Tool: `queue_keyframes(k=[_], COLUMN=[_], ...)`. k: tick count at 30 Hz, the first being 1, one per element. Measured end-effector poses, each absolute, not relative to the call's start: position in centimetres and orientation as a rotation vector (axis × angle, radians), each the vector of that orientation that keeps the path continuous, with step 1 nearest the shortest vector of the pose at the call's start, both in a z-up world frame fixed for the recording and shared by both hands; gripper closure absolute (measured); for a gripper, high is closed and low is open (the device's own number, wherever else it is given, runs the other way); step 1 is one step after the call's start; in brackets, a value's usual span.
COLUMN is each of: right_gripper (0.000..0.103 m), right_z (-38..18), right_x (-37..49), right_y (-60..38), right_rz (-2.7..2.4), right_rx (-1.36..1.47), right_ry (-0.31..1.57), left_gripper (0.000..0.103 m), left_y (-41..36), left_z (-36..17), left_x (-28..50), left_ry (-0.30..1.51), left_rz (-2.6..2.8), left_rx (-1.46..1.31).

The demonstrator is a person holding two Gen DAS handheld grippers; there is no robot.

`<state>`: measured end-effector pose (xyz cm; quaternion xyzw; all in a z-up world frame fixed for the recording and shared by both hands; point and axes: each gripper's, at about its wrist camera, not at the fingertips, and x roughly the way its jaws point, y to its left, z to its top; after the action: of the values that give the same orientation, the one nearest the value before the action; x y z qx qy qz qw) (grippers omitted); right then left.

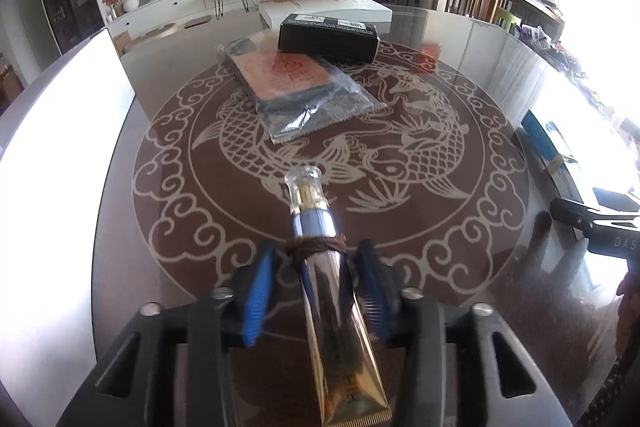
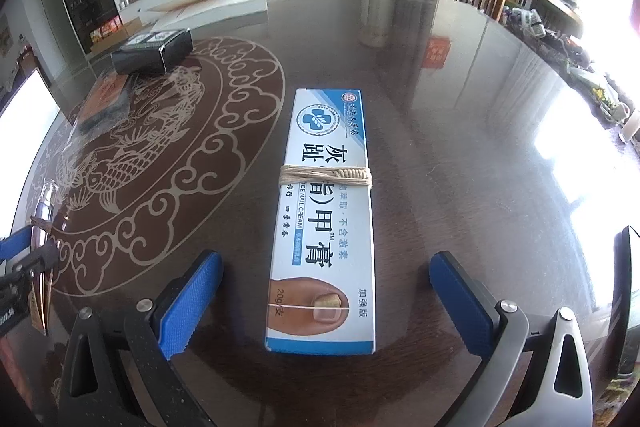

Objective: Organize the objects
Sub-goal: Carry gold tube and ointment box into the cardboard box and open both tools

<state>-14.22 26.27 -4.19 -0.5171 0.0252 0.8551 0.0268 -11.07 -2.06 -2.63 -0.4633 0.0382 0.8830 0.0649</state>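
Note:
A gold and blue cosmetic tube with a clear cap and a brown cord round it lies between the pads of my left gripper. The jaws stand a little apart on either side of it, not pressing it. It also shows at the left edge of the right wrist view. A white and blue nail cream box, tied with tan string, lies on the glass table between the open pads of my right gripper. Neither pad touches it.
A black box and a plastic-wrapped flat packet lie at the far side of the round glass table. A white flat box sits behind them. The right gripper shows at the right edge of the left wrist view.

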Motion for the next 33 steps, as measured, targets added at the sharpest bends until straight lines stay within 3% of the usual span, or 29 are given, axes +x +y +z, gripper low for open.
queue_keyframes(k=[3,5,6,7,16,26,29,33], right_gripper=[0.001,0.019,0.043,0.058,0.059,0.059,0.059,0.059], right_z=[-3.6,-3.3,-3.2,-3.0,1.8,11.0,13.1,13.1], right_x=[-16.2,-17.1,-17.4,-17.5,-10.9,-7.4,-6.8,-5.4], right_y=[27.5,27.6,27.4,27.2,25.3,10.2,3.1,-5.6], right_rz=[2.62,2.593,2.576,2.577,2.767,3.208,3.357,3.458], right_rx=[-1.716,-1.72,-1.707,-1.703,-1.671,-1.669,-1.747,-1.961], right_ry=[0.217,0.161,0.07,0.032,0.107,0.178,0.229,0.228], left_gripper=[0.076,0.076,0.076,0.076,0.076,0.076,0.076,0.076], left_y=[-2.3,-2.5,-2.7,-2.9,-5.7,-14.6,-19.0,-25.5], left_z=[-2.6,-2.6,-2.5,-2.3,3.2,14.2,16.7,16.7], left_x=[-11.1,-10.3,-9.8,-9.1,-0.2,7.0,8.6,7.4], left_ry=[0.086,0.05,0.027,0.004,-0.208,-0.394,-0.377,-0.356], left_rz=[2.676,2.674,2.671,2.674,2.659,2.791,2.904,2.994], left_rx=[-1.376,-1.356,-1.342,-1.319,-0.981,-0.689,-0.684,-0.884])
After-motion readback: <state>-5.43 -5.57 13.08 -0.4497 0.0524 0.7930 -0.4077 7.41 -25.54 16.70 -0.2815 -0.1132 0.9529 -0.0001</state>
